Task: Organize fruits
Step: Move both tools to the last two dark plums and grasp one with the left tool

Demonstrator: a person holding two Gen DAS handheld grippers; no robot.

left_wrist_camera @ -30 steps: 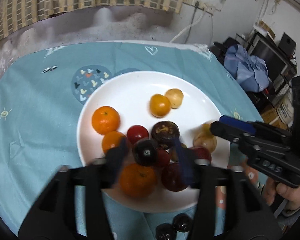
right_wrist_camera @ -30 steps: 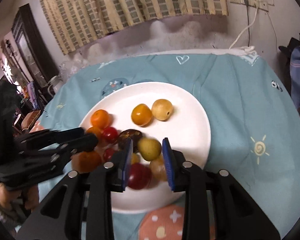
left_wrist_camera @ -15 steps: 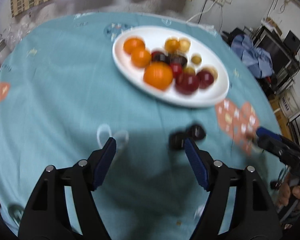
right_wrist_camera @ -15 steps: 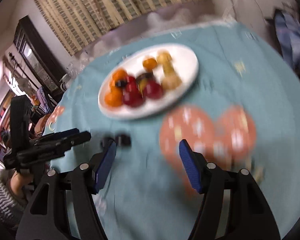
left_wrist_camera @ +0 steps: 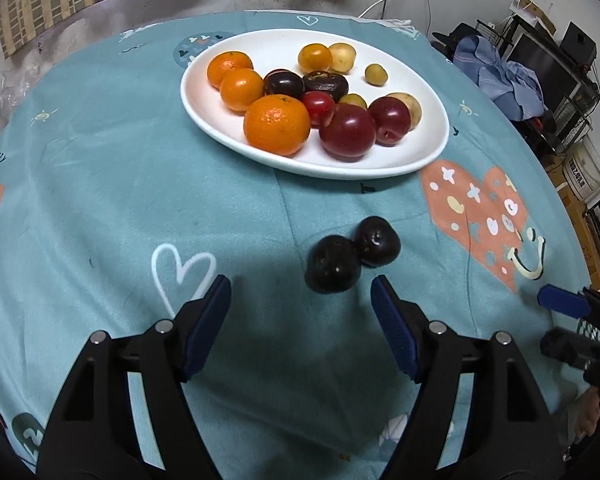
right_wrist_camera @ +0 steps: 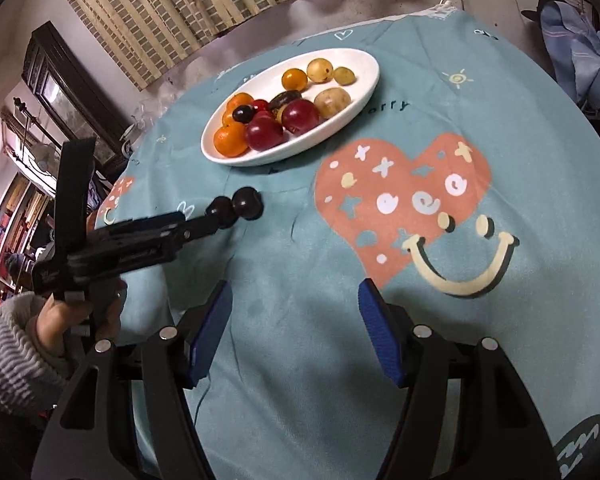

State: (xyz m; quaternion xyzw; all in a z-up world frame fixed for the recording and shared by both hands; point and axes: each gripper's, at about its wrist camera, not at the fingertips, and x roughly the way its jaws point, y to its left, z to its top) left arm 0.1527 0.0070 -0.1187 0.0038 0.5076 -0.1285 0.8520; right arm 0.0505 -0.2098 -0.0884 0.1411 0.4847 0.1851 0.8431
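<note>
A white oval plate [left_wrist_camera: 428,120] [right_wrist_camera: 364,92] holds oranges [left_wrist_camera: 277,130], red plums [left_wrist_camera: 347,131], dark plums [left_wrist_camera: 284,83] and small yellow fruits [left_wrist_camera: 342,57]. Two dark plums [left_wrist_camera: 332,264] [left_wrist_camera: 377,241] lie touching each other on the teal tablecloth in front of the plate; they also show in the right wrist view [right_wrist_camera: 247,203]. My left gripper [left_wrist_camera: 300,328] is open and empty, just short of the nearer dark plum. My right gripper [right_wrist_camera: 294,332] is open and empty over the cloth, nearer me than the orange heart print.
The round table carries a teal cloth with heart prints [left_wrist_camera: 476,216] [right_wrist_camera: 404,196]. The left gripper's body and the hand holding it [right_wrist_camera: 100,248] reach in from the left. Clothes and shelves [left_wrist_camera: 512,76] stand to the right, a wall and curtain behind.
Both grippers have pulled back from over the plate toward me and opened wide. The dark plum and the yellow fruit they held now lie on the plate.
</note>
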